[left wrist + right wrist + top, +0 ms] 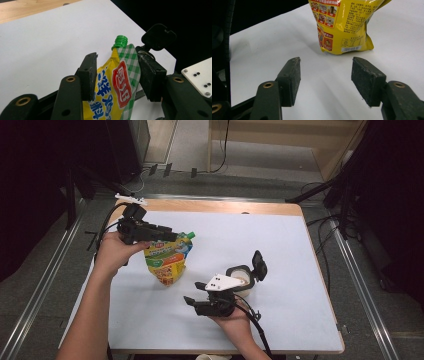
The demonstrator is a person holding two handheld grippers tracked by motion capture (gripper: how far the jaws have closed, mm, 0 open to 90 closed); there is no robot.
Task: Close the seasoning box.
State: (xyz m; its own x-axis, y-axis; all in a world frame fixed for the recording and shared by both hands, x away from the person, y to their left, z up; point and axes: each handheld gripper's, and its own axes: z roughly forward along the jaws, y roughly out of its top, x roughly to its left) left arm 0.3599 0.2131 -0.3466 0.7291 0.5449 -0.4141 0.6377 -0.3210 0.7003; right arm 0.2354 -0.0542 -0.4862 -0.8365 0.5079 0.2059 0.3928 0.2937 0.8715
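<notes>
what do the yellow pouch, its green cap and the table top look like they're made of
The pouch looks like thin glossy plastic film: it creases, catches light and carries printed labels. Its cap seems hard moulded plastic, with ribbed sides. The table top is a matte white sheet, perhaps laminate or a mat, over pale wood that shows along the far edge; its exact make is unclear.

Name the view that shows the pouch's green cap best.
The left gripper view: the green cap stands close and sharp atop the pouch. The high view gives it as a small green speck; the right gripper view crops the pouch's top.

Black grippers [167, 234] [194, 293] — brass rivets, dark jaws, grey plate, black cable.
</notes>
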